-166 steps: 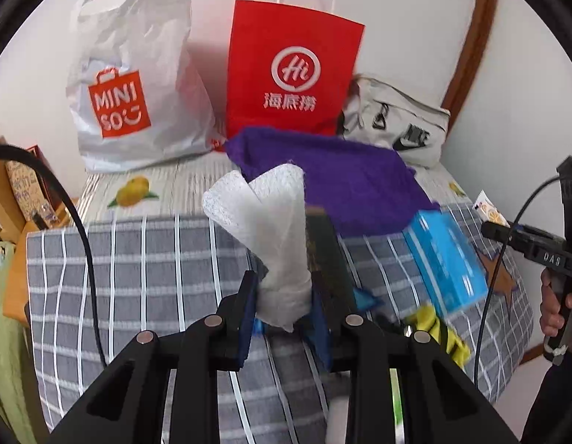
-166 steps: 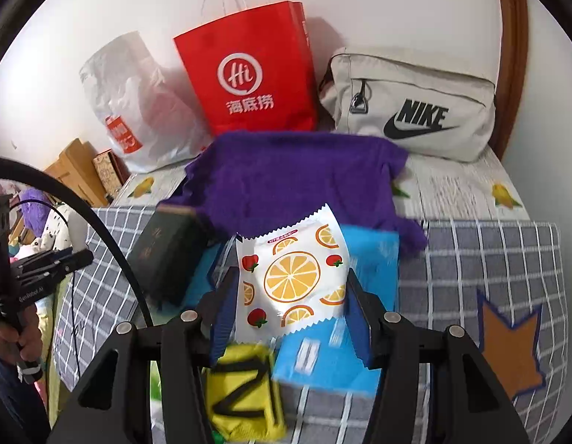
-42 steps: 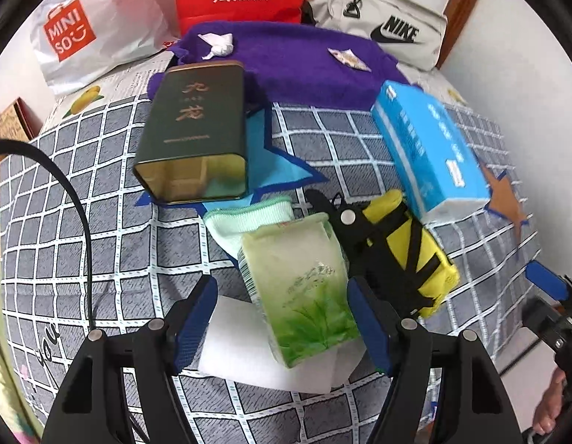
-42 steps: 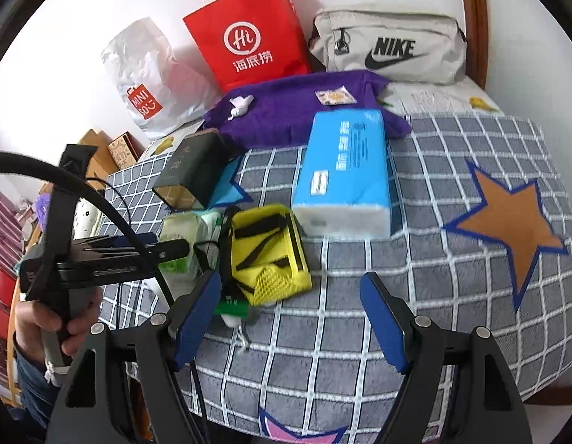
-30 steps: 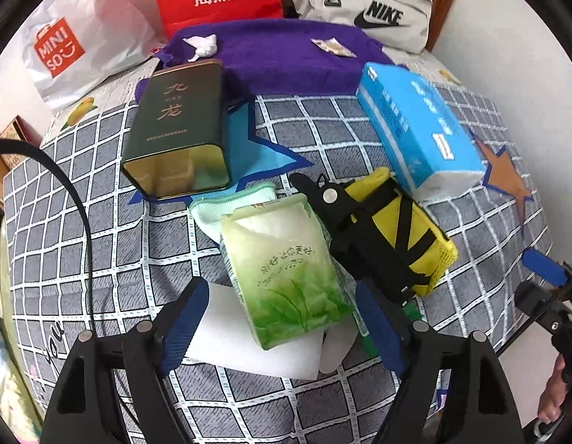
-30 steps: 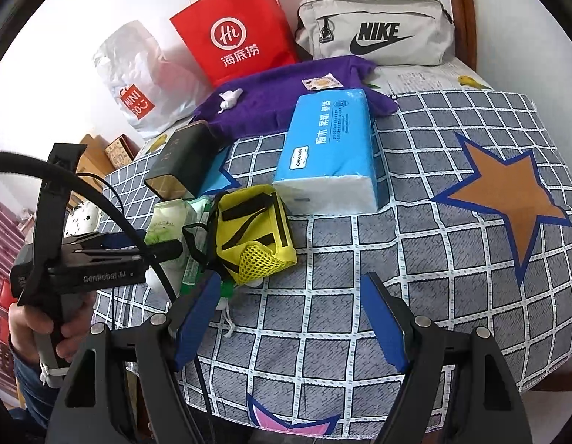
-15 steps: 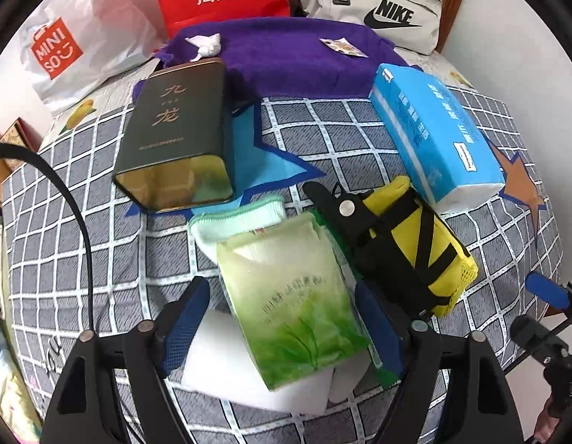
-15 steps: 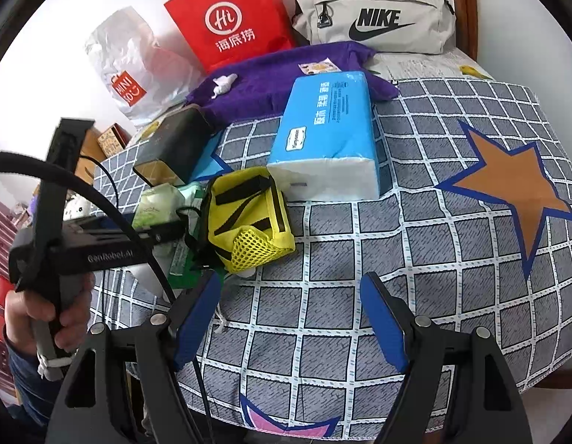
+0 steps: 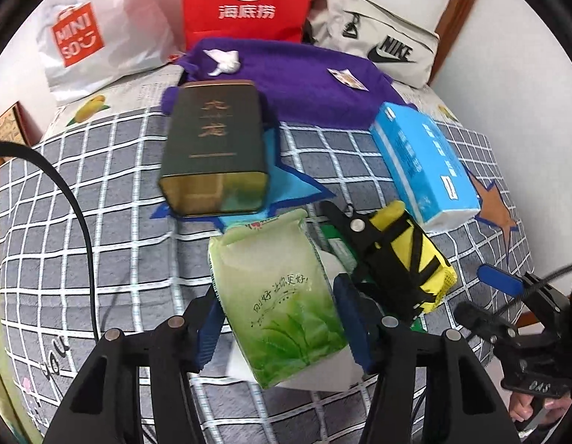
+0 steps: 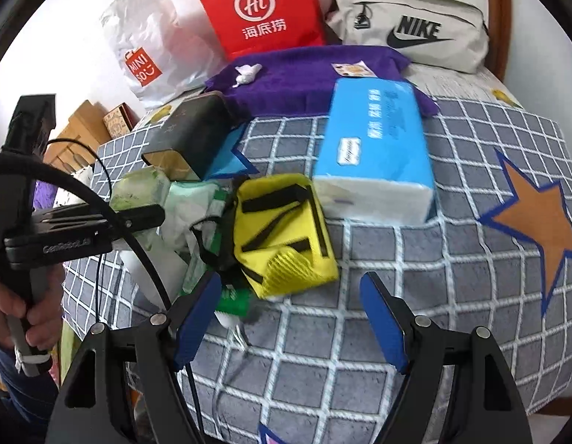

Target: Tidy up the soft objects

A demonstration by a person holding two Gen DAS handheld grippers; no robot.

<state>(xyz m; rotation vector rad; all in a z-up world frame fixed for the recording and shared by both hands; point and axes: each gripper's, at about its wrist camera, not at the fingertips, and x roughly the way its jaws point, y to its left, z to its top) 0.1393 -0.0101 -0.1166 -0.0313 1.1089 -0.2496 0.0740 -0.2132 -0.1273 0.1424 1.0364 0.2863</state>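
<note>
A green tissue pack stands between the blue pads of my left gripper, whose jaws are closing with both pads against its sides. Under it lies a white soft packet. Just to its right is a yellow pouch with black straps. My right gripper hangs open over the checked blanket, just in front of the yellow pouch, with nothing between its fingers. A blue tissue pack lies beyond. On the purple towel rest a white wad and a small snack packet.
A dark green tin lies behind the green pack. A mint cloth sits beside the pouch. Against the wall stand a white Miniso bag, a red paper bag and a grey Nike bag. A black cable crosses the blanket at left.
My left jaws have narrowed onto the green tissue pack, which now looks closer and tilted. My right gripper has drifted nearer the yellow pouch, still as wide.
</note>
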